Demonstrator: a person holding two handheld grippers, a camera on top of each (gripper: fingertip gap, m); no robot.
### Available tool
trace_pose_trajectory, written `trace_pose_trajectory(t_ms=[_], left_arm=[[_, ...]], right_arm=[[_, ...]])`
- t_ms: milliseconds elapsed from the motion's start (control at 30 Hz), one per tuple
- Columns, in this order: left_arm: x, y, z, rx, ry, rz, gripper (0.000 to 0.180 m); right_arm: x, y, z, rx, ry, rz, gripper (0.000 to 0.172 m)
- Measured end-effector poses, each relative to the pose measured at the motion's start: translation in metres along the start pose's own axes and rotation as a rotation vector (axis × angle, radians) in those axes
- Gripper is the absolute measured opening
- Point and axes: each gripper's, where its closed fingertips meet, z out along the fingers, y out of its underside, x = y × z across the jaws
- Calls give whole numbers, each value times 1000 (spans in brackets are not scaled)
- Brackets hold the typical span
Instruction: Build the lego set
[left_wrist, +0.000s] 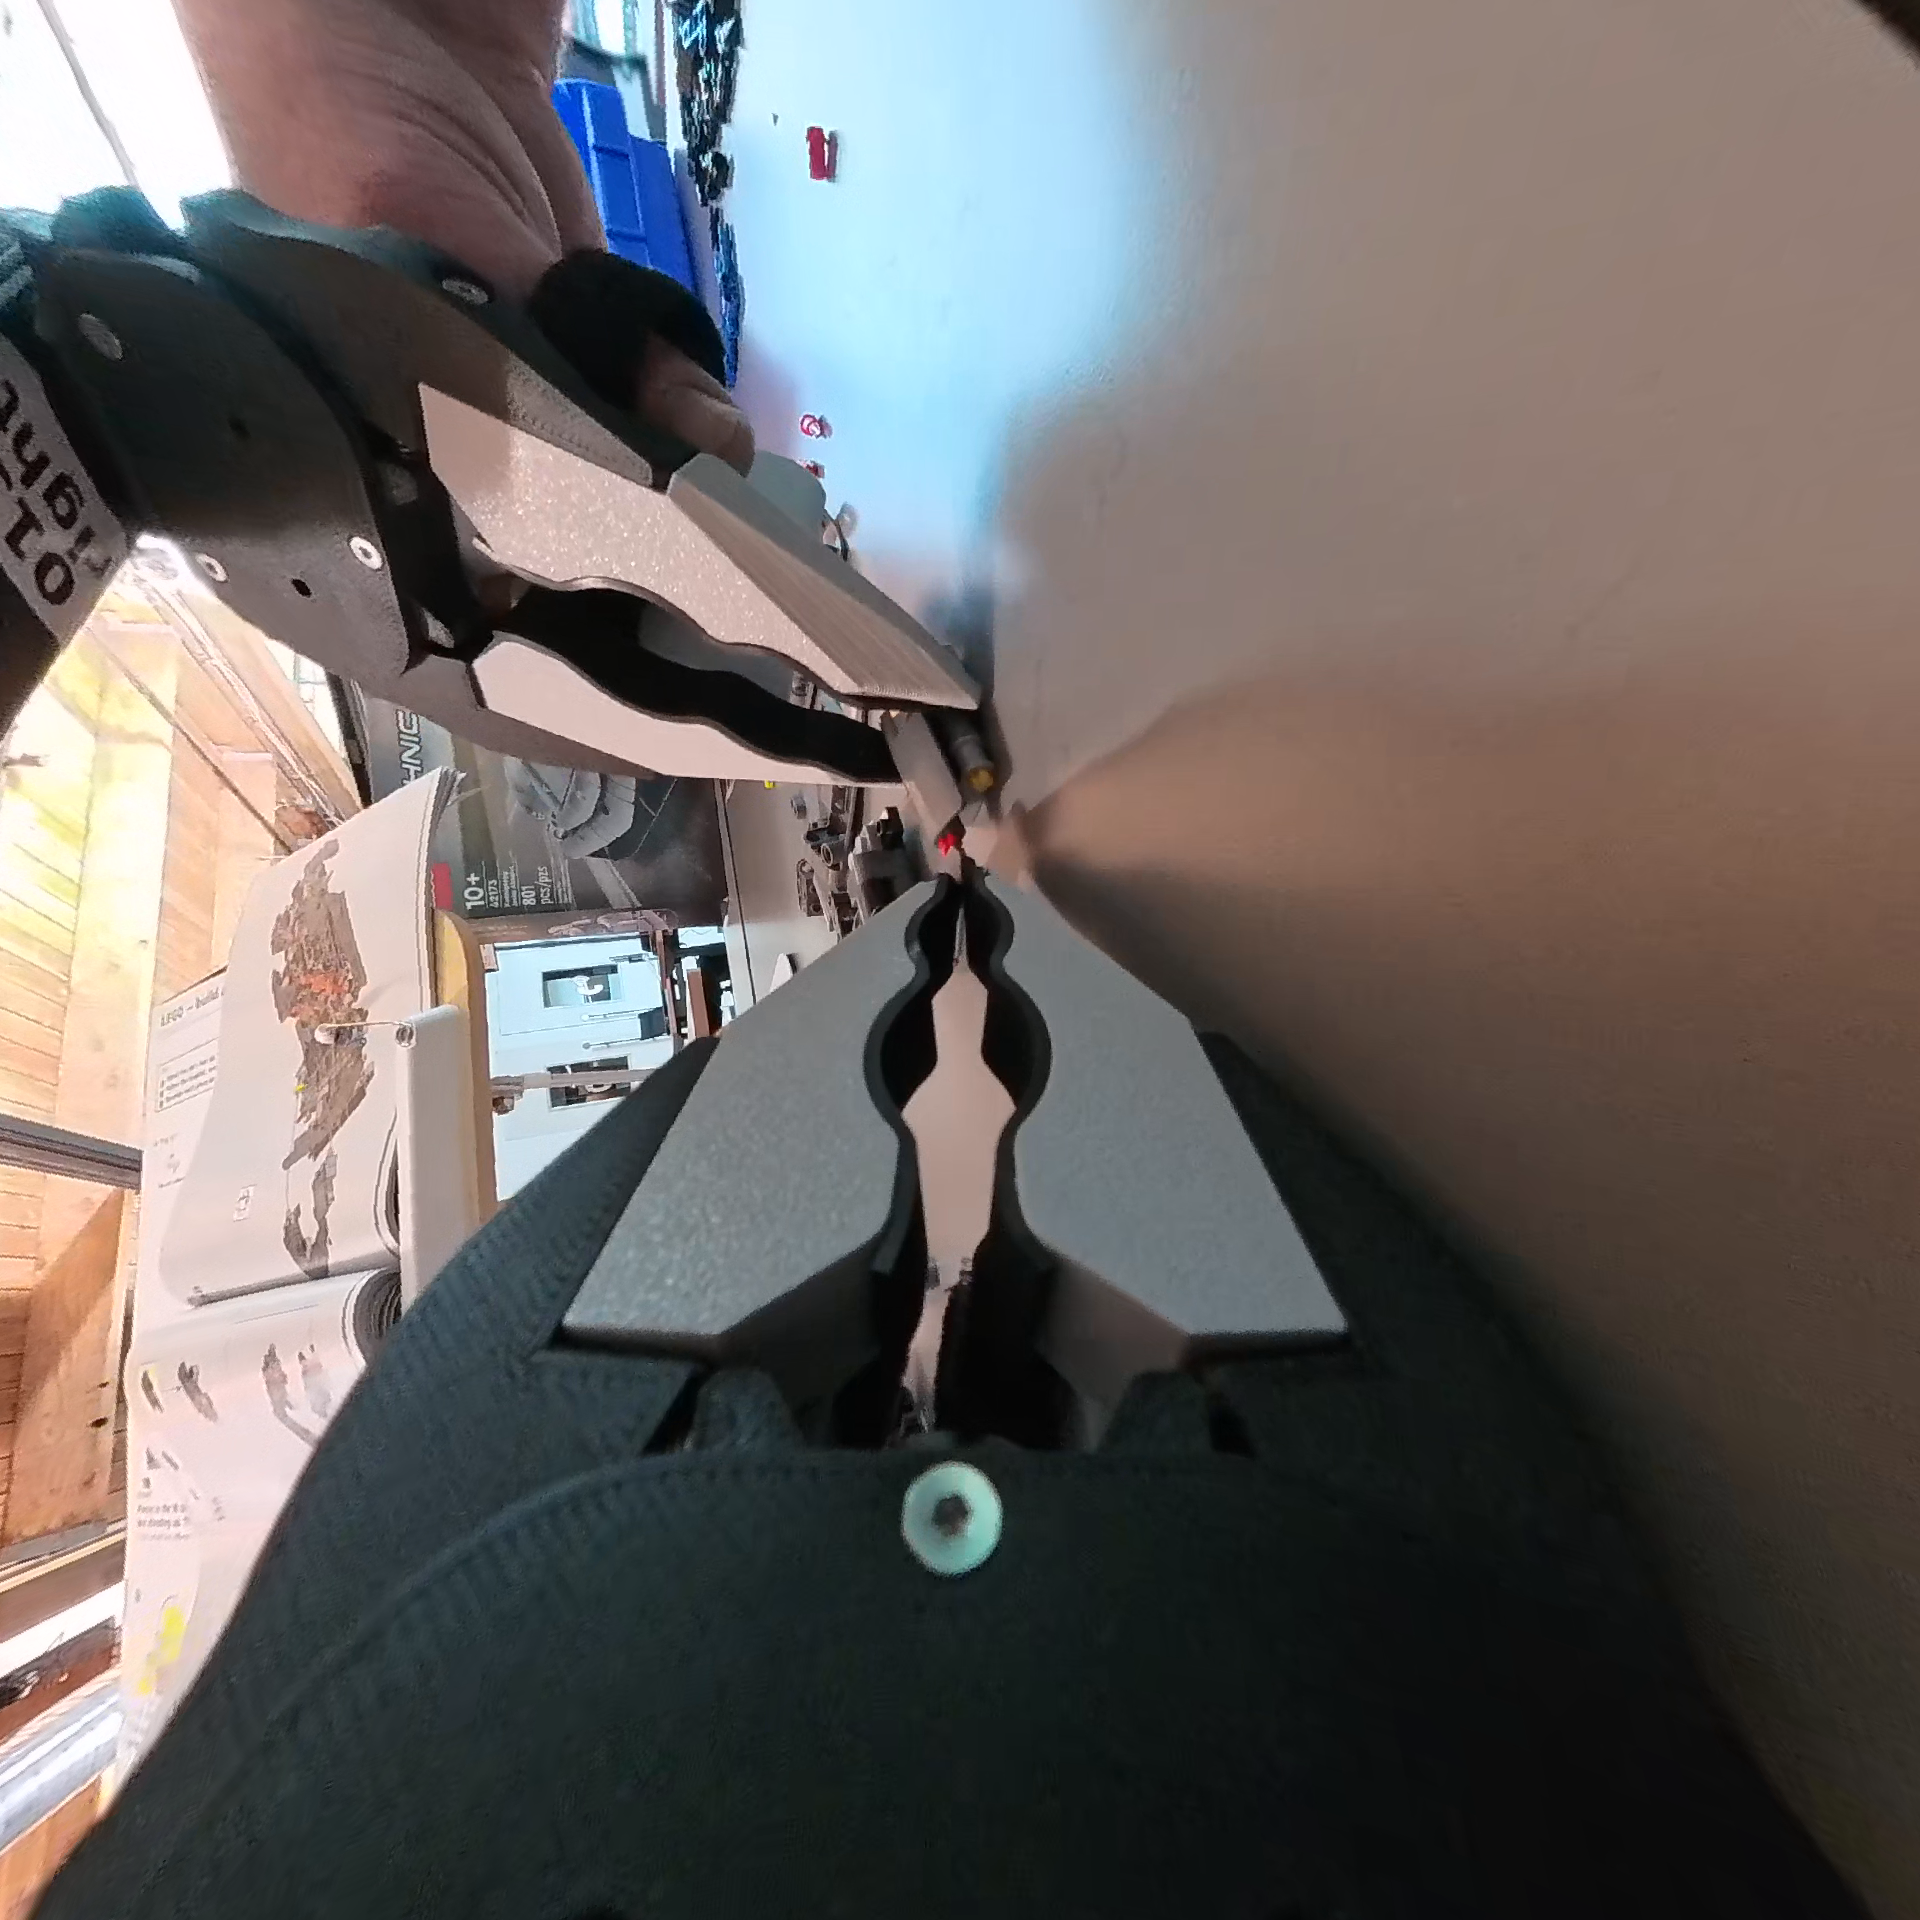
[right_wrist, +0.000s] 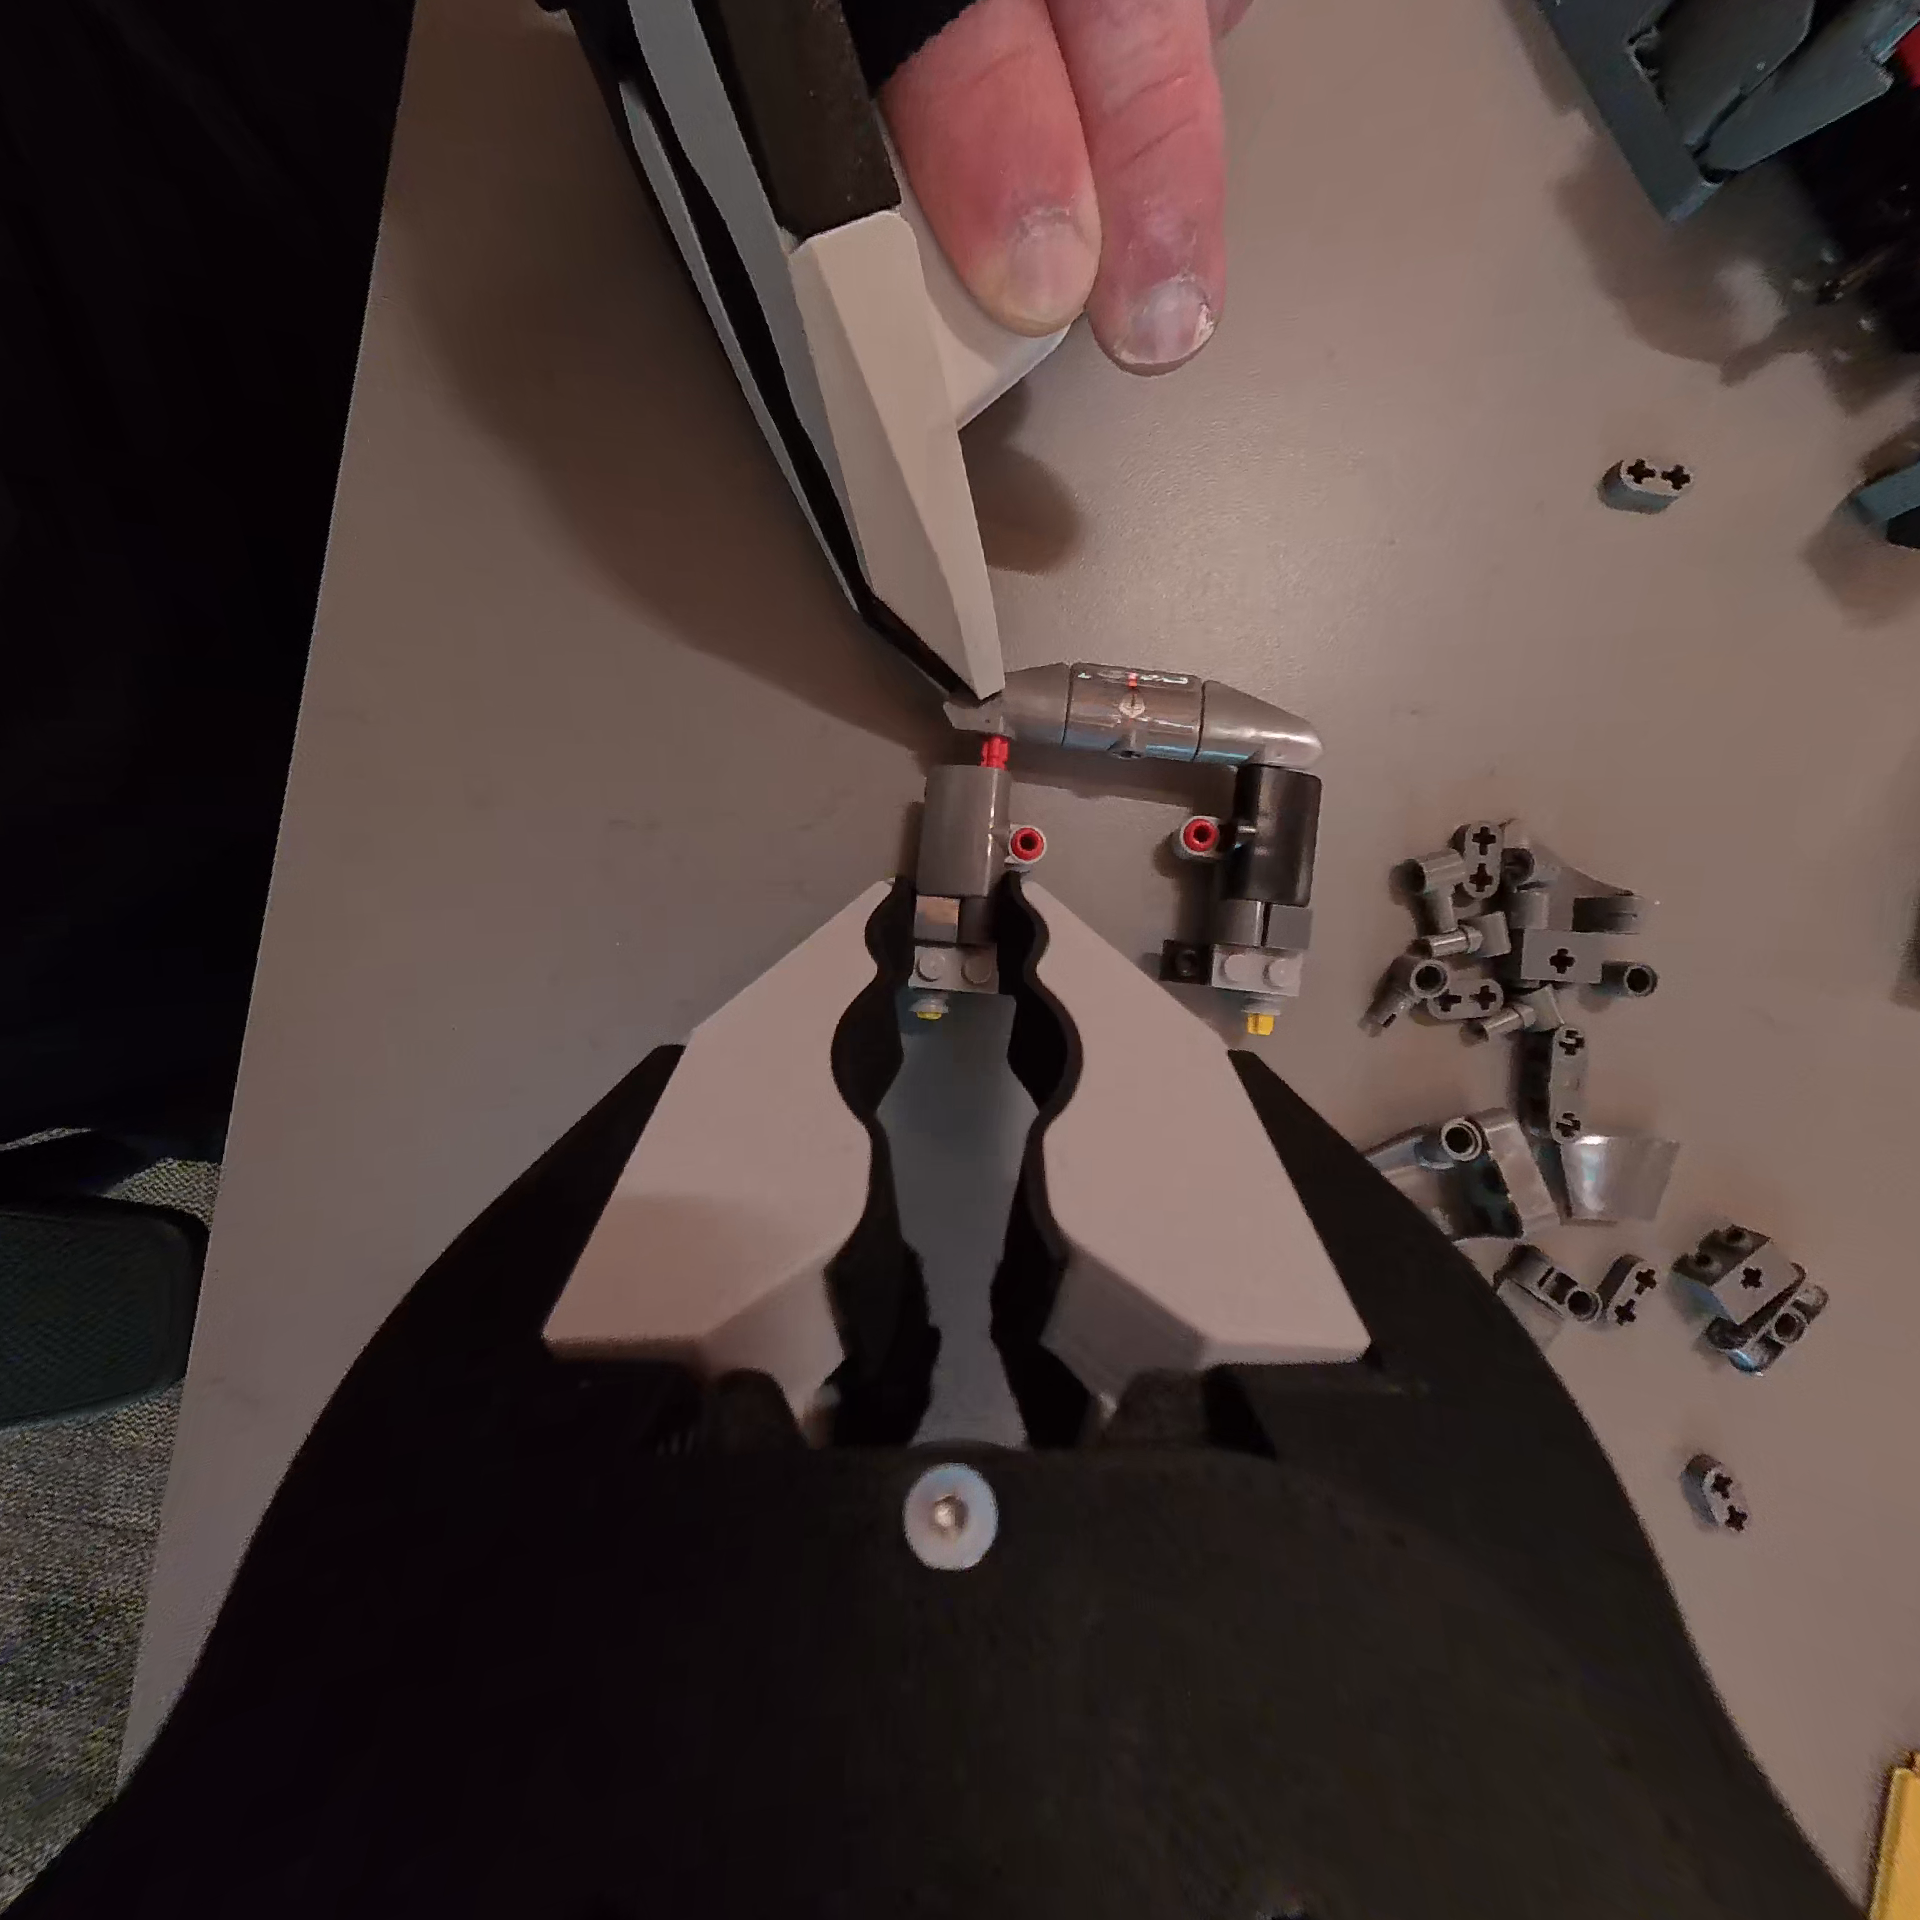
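A U-shaped brick build lies on the beige table (right_wrist: 623, 623): a grey column (right_wrist: 961, 836), a silver cylinder bar (right_wrist: 1132, 717) and a black column (right_wrist: 1273, 842), joined with red pins (right_wrist: 997, 750). My right gripper (right_wrist: 951, 881) is shut on the lower end of the grey column, with both pads against its sides. My left gripper (right_wrist: 977, 686) comes in from above, shut, with its tip touching a small grey piece (right_wrist: 971, 717) at the bar's left end. In the left wrist view its fingertips (left_wrist: 961, 883) meet just short of the red pin (left_wrist: 948, 836). The right gripper (left_wrist: 935, 717) shows there too.
A pile of grey connector pieces (right_wrist: 1507, 956) and silver curved panels (right_wrist: 1538, 1174) lie to the right. The table's edge (right_wrist: 343, 727) runs close on the left. A dark grey model (right_wrist: 1714, 94) sits at the top right. A boxed set (left_wrist: 582, 821) and an open booklet (left_wrist: 312, 1039) stand behind. Left and right tips are no more than a few centimetres apart. My left gripper's tips are some 15 centimeters from the dark grey model (right_wrist: 1714, 94).
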Motion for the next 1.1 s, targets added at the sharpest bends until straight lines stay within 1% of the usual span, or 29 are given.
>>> trace_pose_trajectory(t_ms=[667,1100], left_arm=[[2,-4,2,20,4,-10,0],[3,-6,1,58,21,-26,0]], right_arm=[[0,-1,0,112,-12,27,13],[-1,-1,0,109,-86,-62,13]])
